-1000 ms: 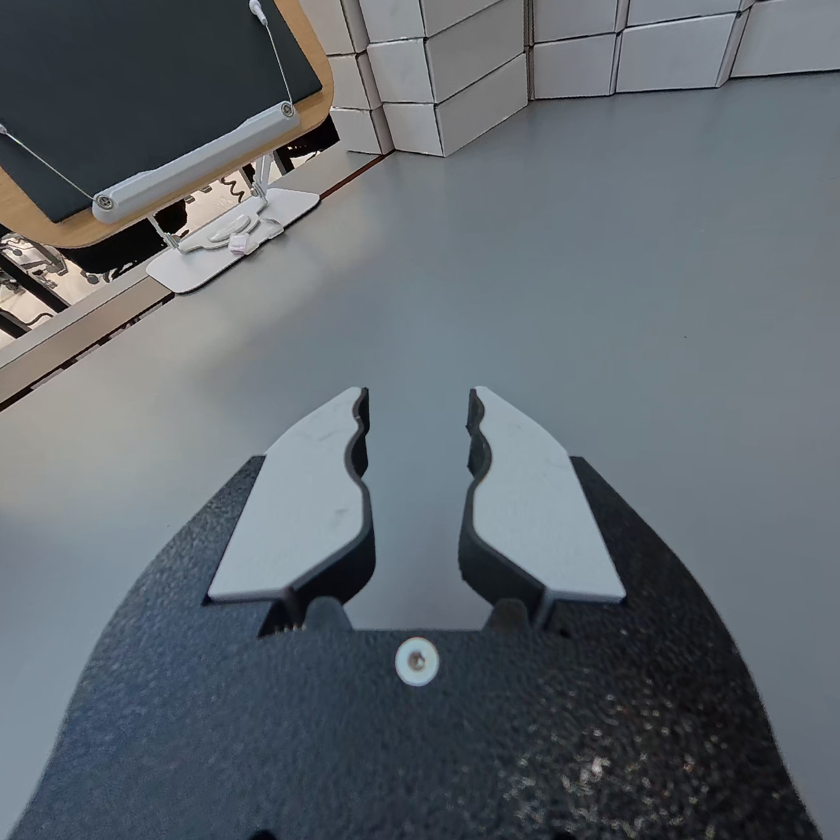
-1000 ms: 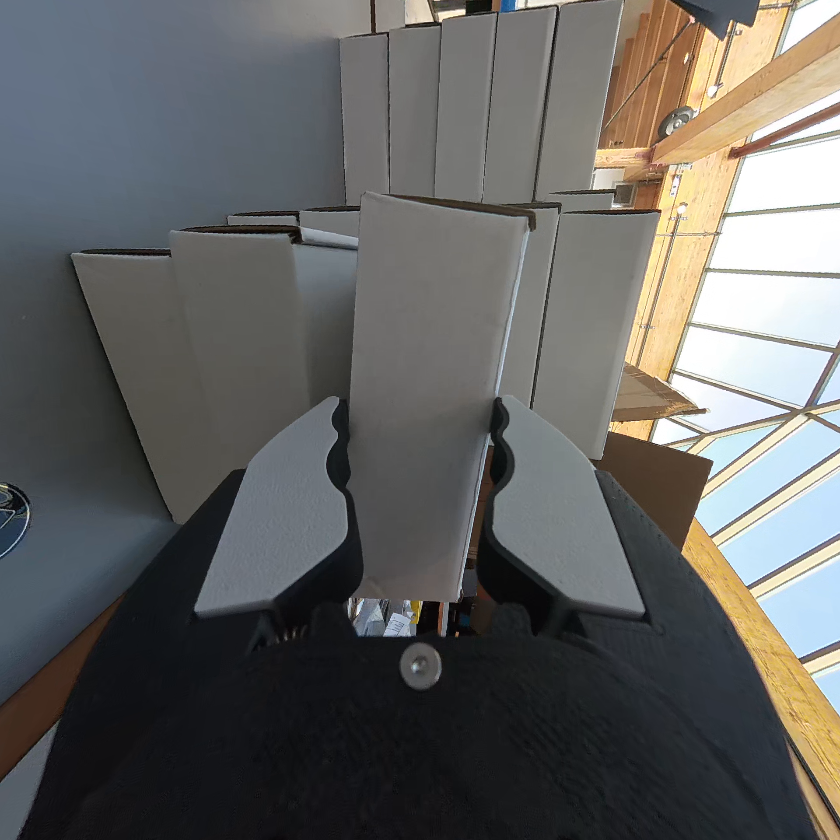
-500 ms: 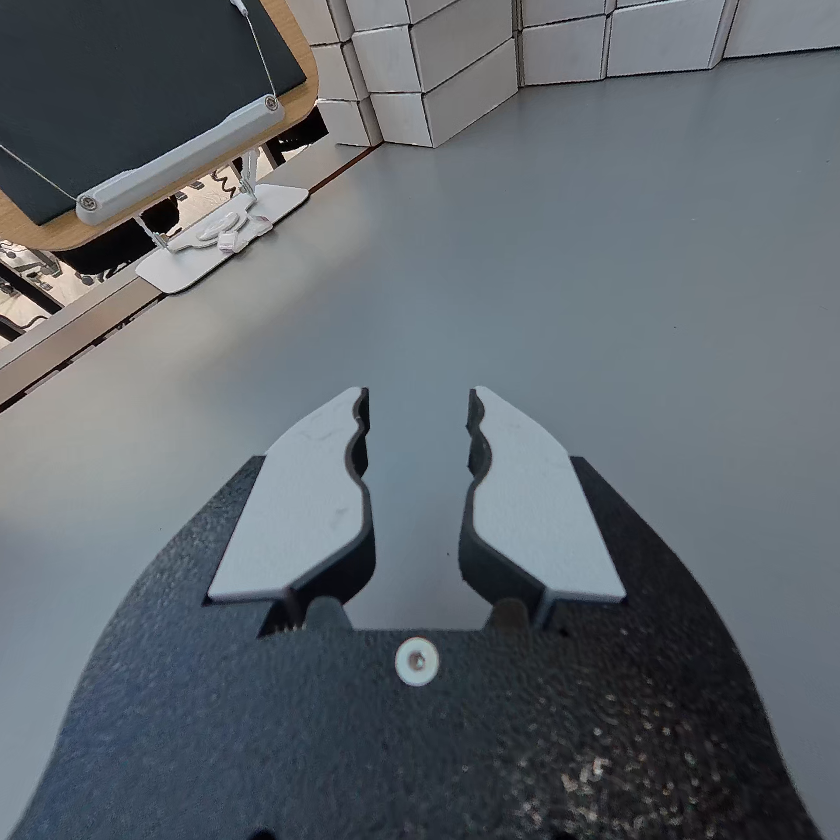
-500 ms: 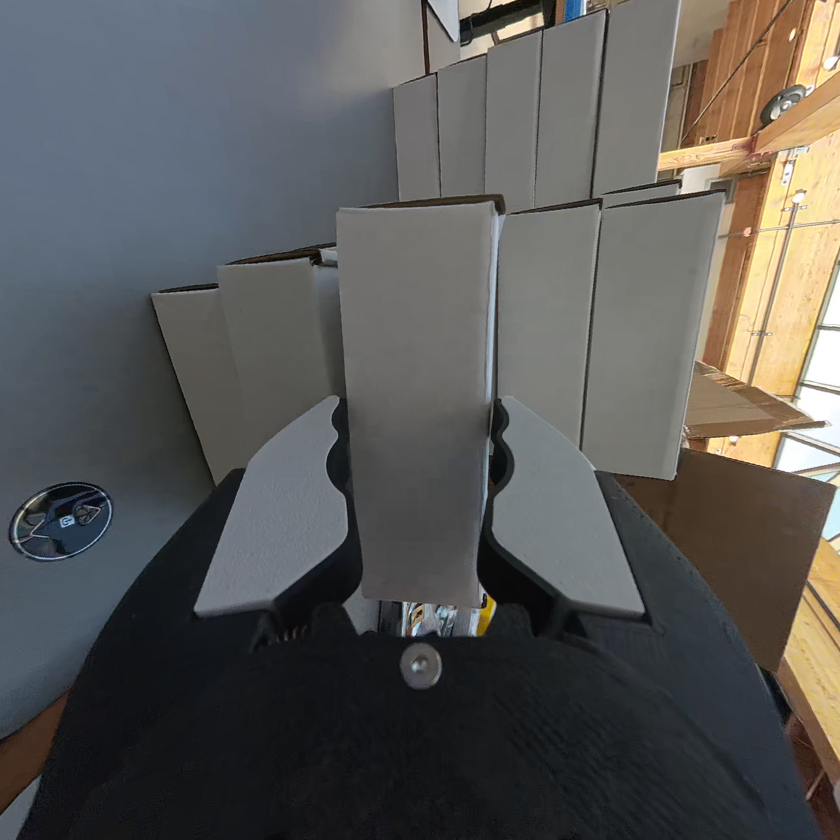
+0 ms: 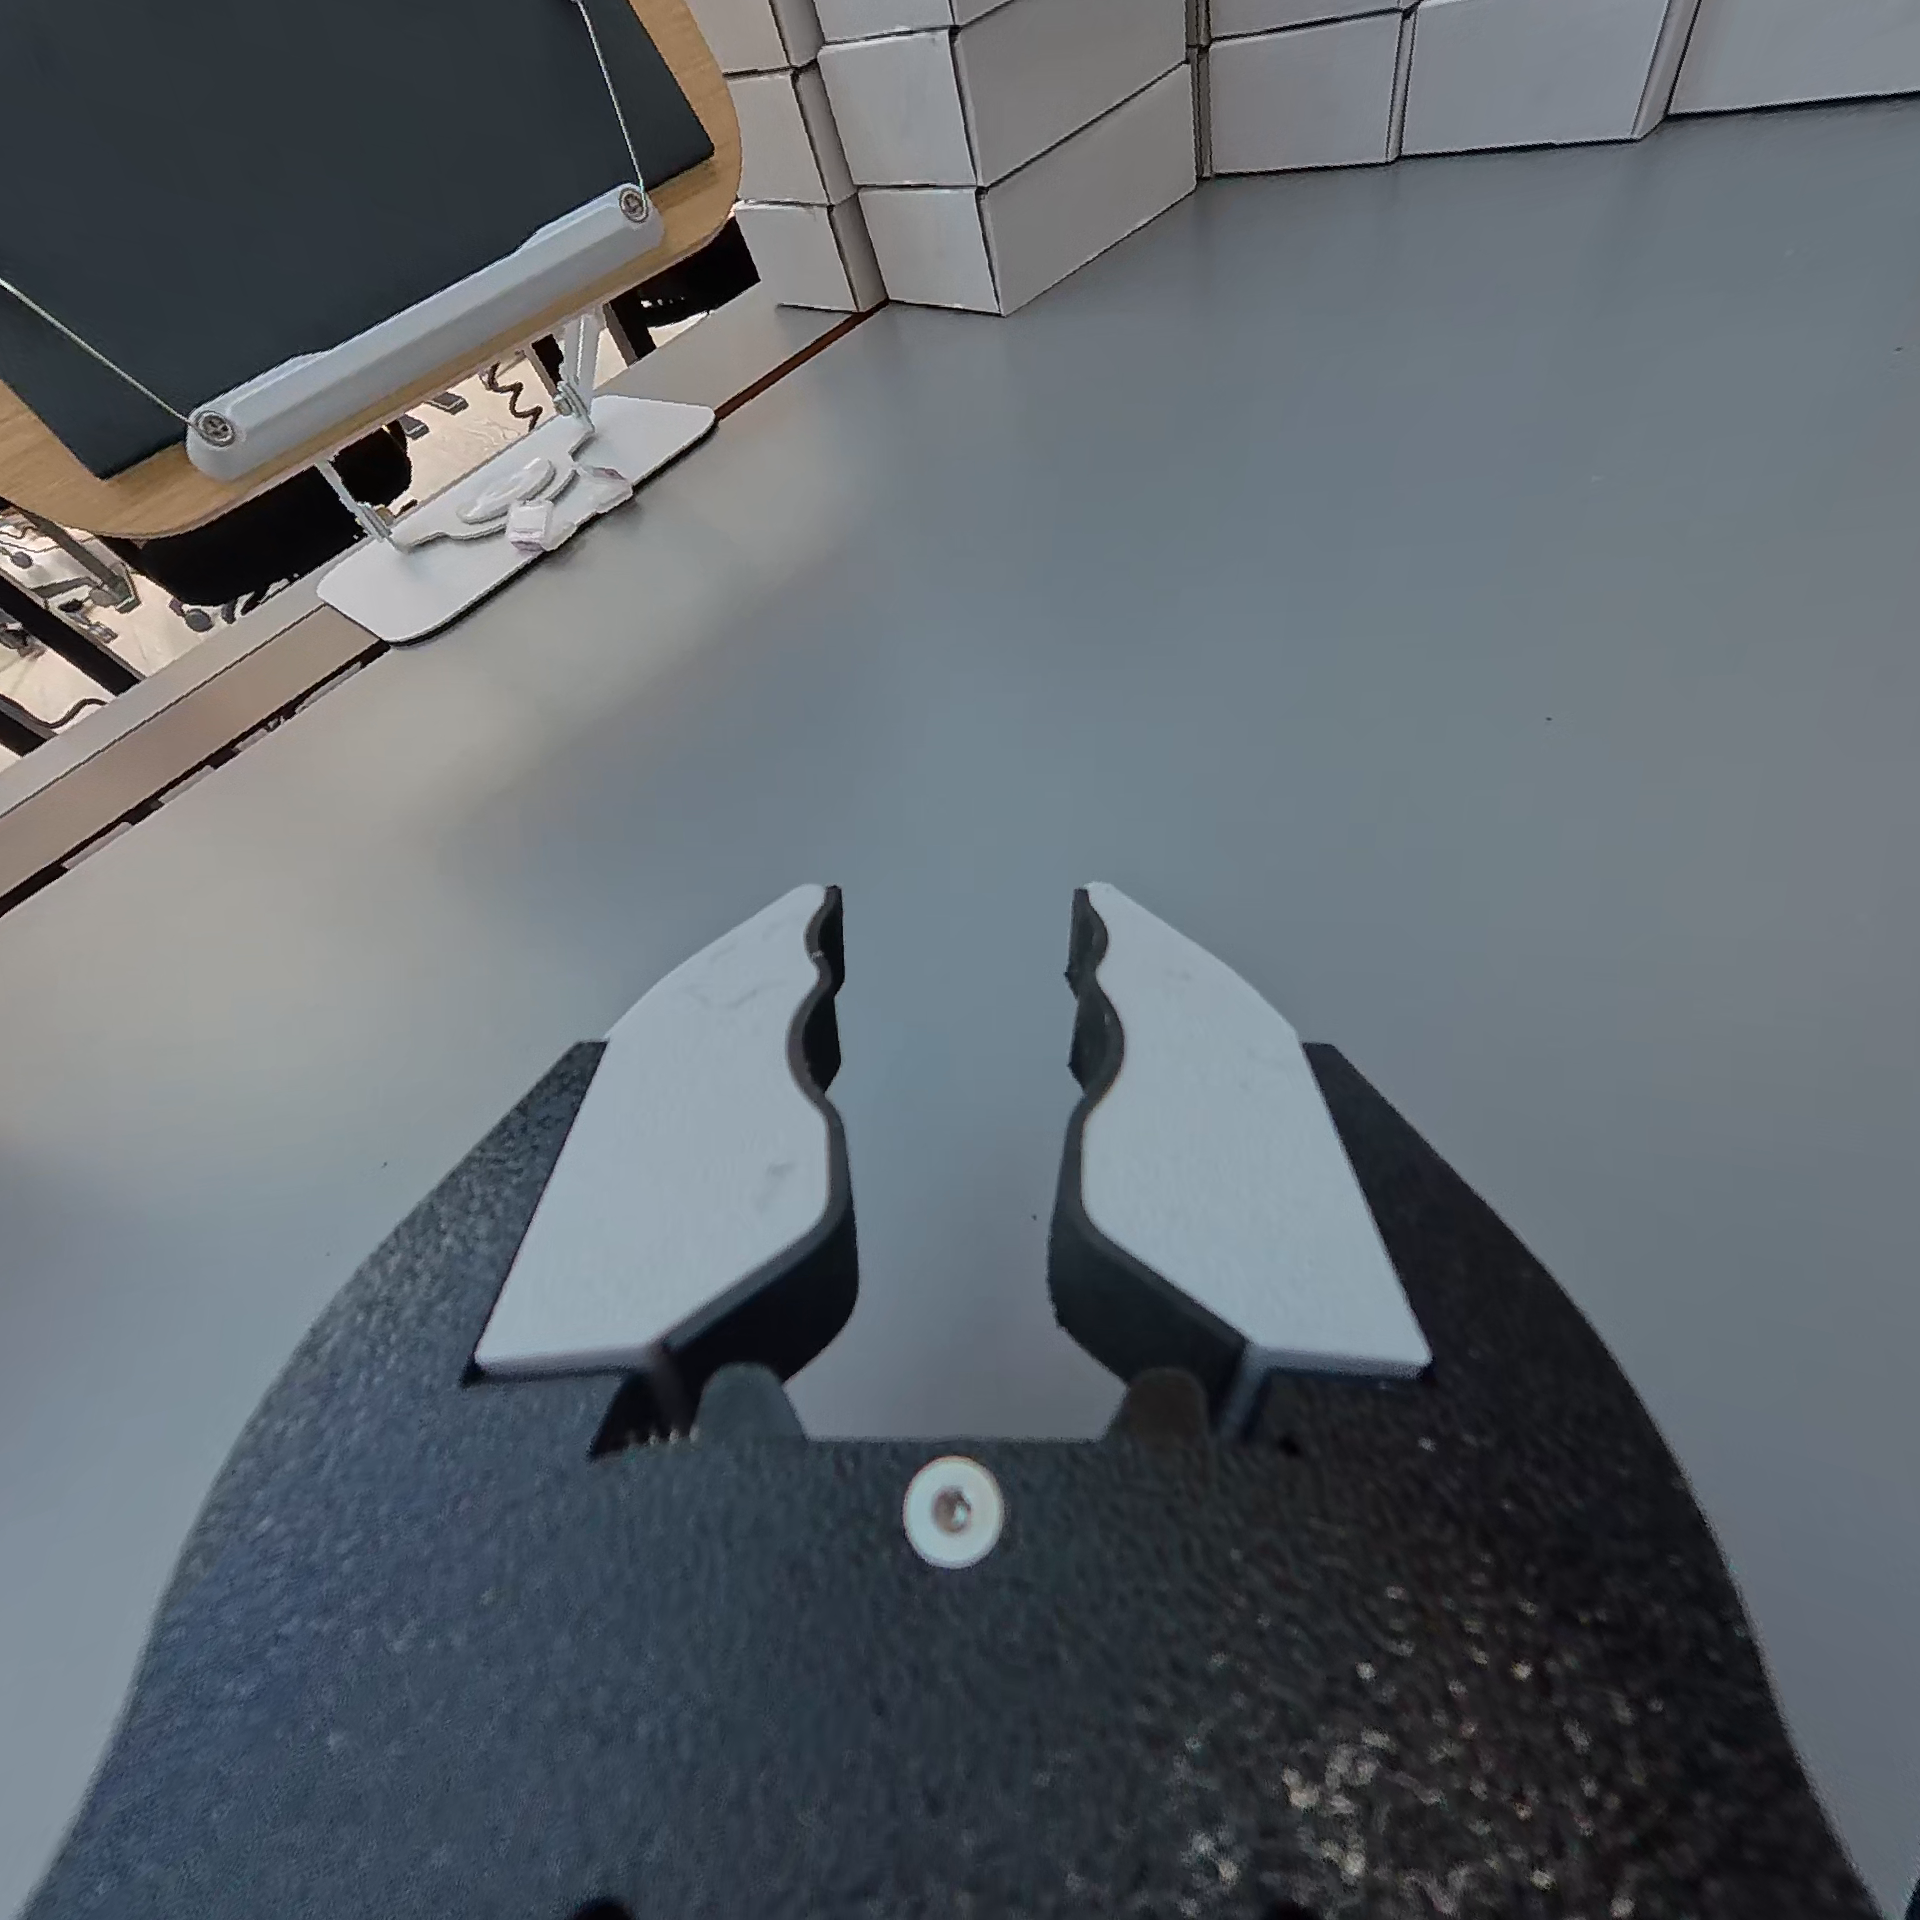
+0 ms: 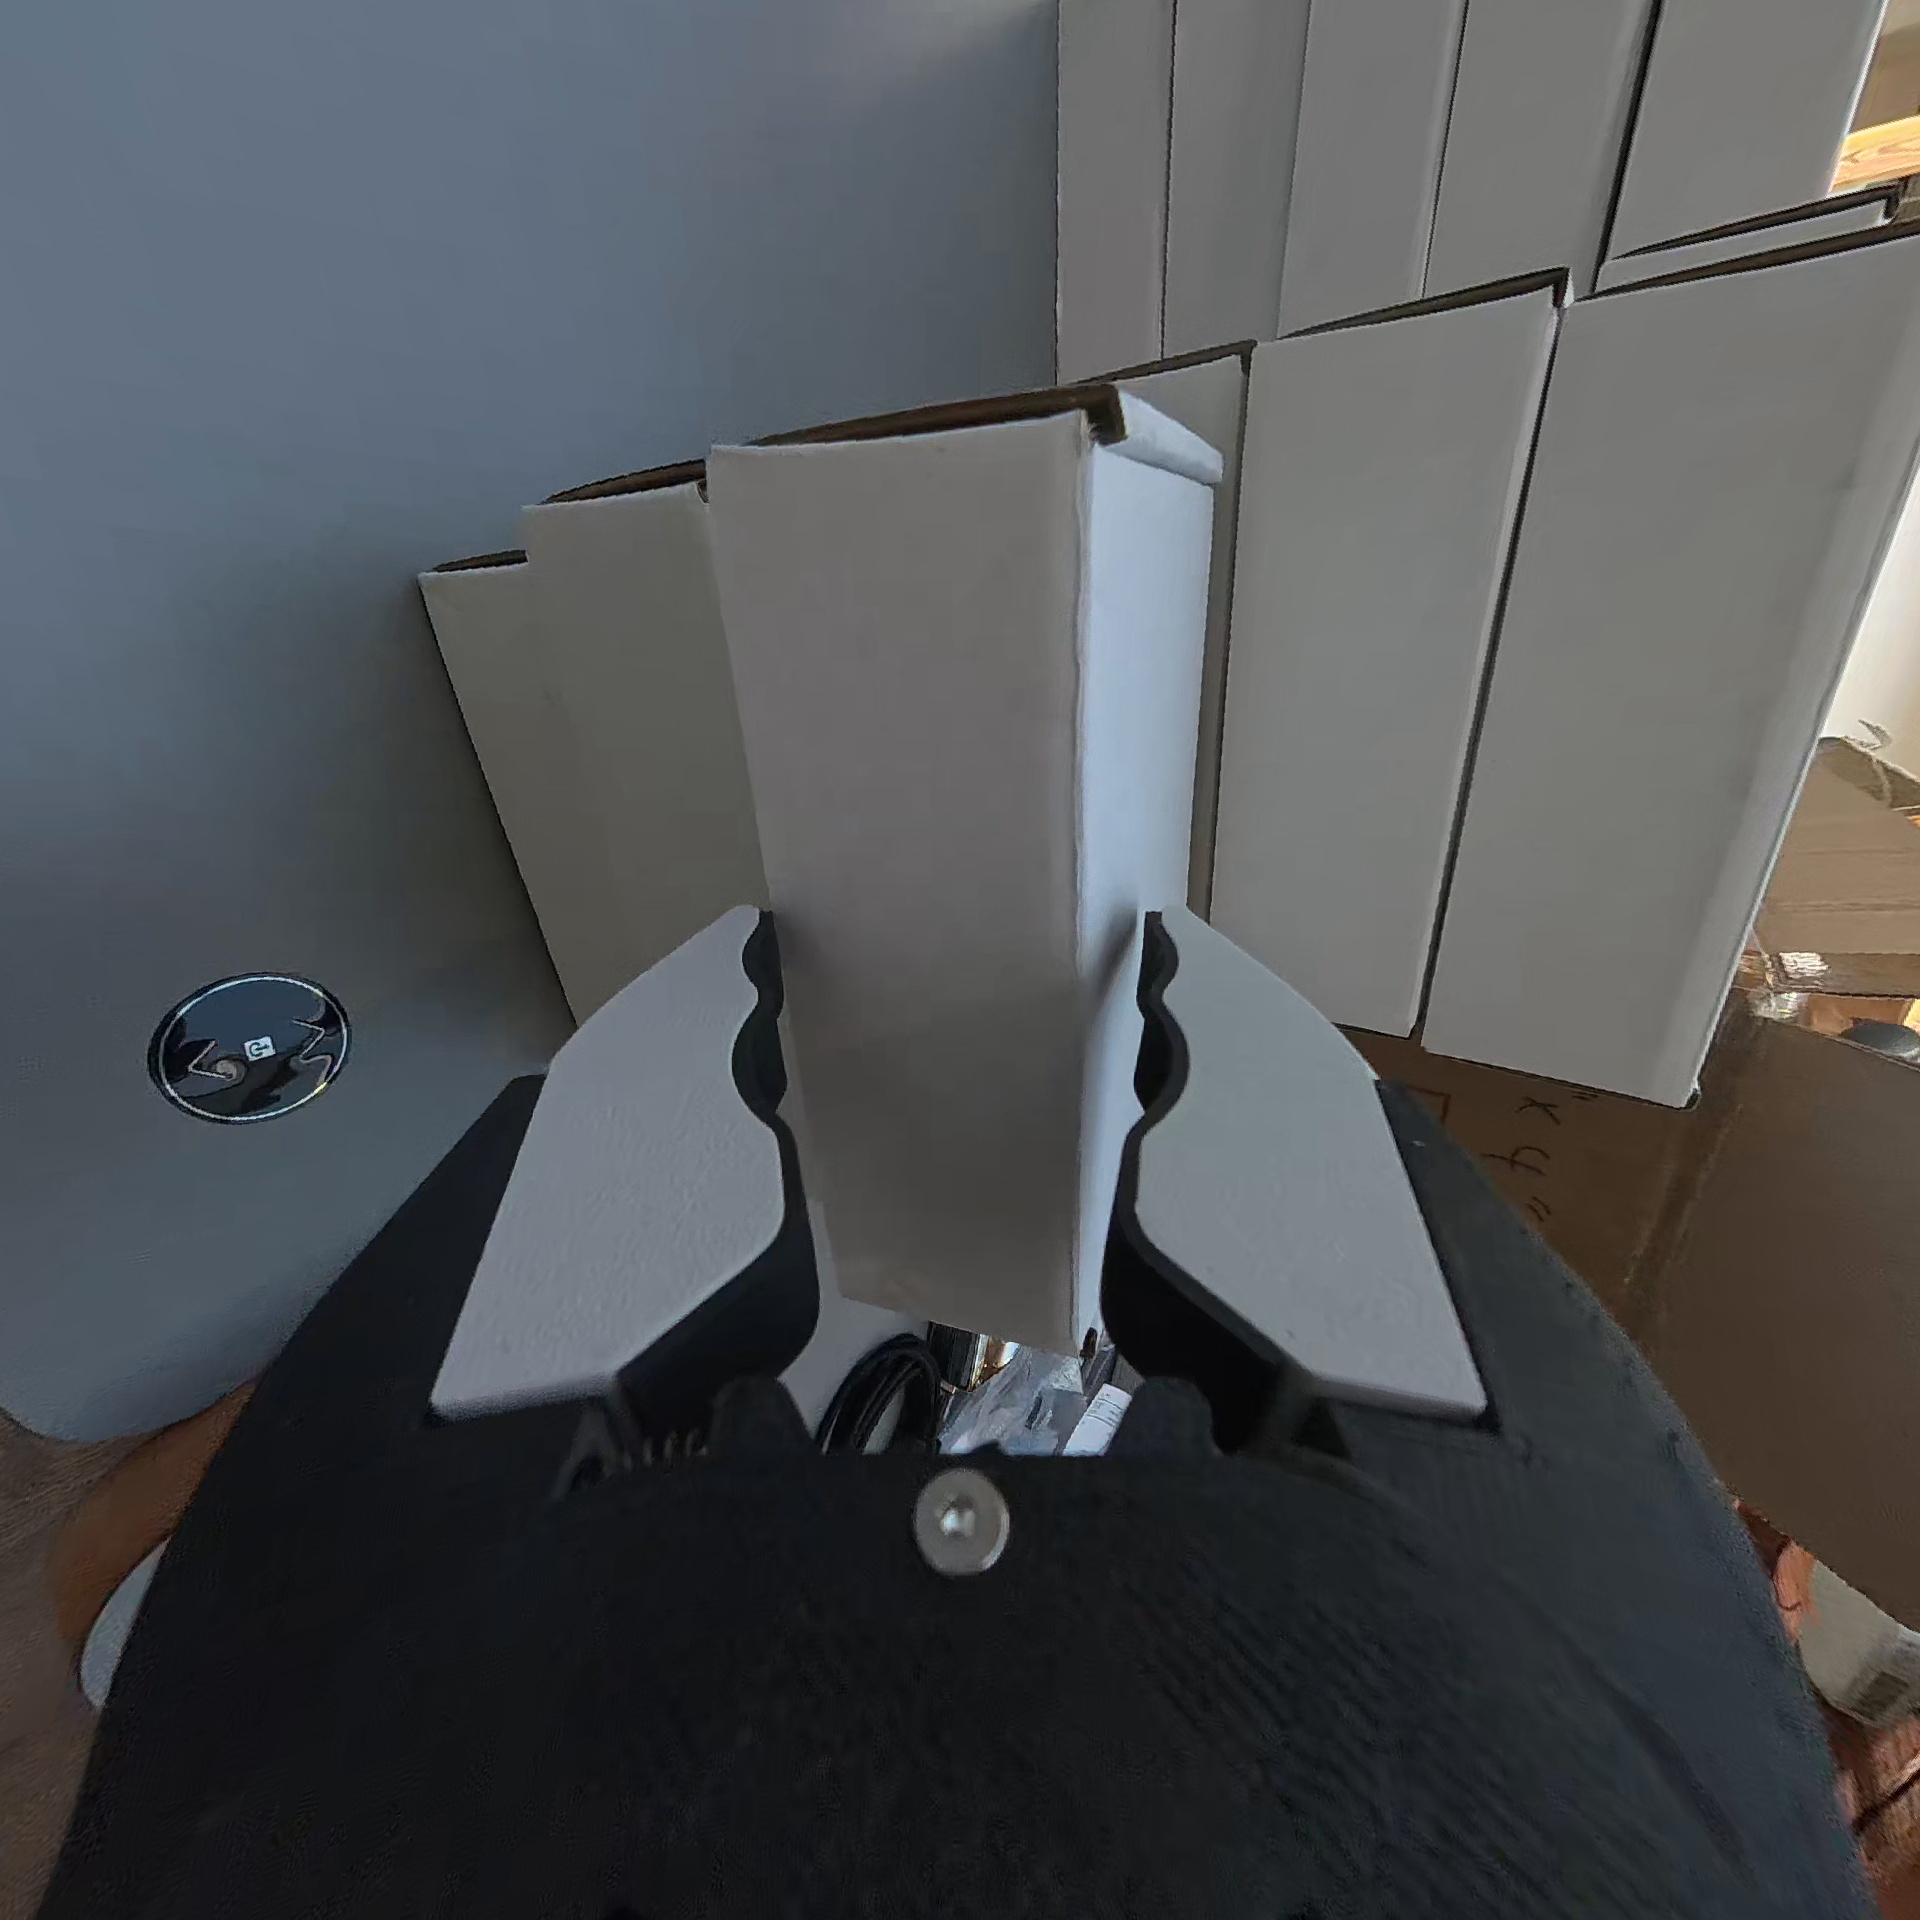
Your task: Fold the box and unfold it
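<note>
So the right gripper (image 6: 956,935) is clamped on a white box (image 6: 925,831). It sits dead centre of the right wrist view, its two fingers (image 6: 644,1143) pressing the long sides of the carton. The box runs lengthways away from the camera, near end down between the finger bases and far end up around the middle of the frame, with the brown raw cardboard edge showing along that far end.

Stuff is packed in tight around it. Just behind and to the left is another white box (image 6: 582,748), partly hidden by the held one. To the right, a row of taller white boxes (image 6: 1382,644) fills the upper right of the frame, very close to the held box's right side. Lower right there's a brown cardboard sheet (image 6: 1704,1195). On the left, the grey table surface (image 6: 416,312) has a round black grommet cap (image 6: 249,1044) set into it.

Over in the left wrist view, the left gripper (image 5: 954,914) is spread apart with nothing in it, over bare grey table (image 5: 1351,623). Further off, in the upper left, a tablet stand (image 5: 509,530) holds a dark panel (image 5: 260,187), and along the top edge there's a stack of white boxes (image 5: 1039,135) walling off the back of the table.
</note>
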`<control>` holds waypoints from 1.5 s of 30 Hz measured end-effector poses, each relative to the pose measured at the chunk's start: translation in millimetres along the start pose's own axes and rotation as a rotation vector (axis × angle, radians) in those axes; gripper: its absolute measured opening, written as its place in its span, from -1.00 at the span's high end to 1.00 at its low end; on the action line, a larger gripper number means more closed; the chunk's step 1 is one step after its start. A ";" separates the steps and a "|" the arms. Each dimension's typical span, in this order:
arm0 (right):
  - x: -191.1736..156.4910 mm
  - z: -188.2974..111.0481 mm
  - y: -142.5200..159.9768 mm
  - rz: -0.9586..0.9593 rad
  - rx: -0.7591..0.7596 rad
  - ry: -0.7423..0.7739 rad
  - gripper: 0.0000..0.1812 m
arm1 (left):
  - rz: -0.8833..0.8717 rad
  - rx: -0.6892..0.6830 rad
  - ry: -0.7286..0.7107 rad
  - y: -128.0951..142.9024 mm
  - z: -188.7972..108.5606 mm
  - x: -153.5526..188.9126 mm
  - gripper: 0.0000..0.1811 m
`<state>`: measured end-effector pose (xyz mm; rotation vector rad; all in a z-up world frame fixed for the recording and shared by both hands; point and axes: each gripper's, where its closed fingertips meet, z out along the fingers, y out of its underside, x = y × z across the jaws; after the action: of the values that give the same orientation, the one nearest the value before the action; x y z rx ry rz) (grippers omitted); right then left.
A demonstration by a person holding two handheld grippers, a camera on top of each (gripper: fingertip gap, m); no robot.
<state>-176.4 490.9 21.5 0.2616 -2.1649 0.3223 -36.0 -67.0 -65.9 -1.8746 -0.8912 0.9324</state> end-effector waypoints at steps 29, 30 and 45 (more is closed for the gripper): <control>-8.1 -8.8 4.2 0.070 -0.098 -0.133 0.31 | 0.049 -0.050 0.021 9.8 -7.0 8.2 0.54; -8.0 -9.9 3.4 0.079 -0.094 -0.133 0.31 | 0.049 -0.051 0.023 9.8 -6.9 8.3 0.54; 6.1 -17.0 -11.5 0.223 -0.060 -0.018 0.36 | 0.014 -0.014 0.001 7.7 -15.2 -1.5 0.54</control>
<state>-163.4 485.1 37.6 -0.0114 -2.2213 0.3809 -22.0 -76.8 -66.8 -1.8952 -0.8869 0.9367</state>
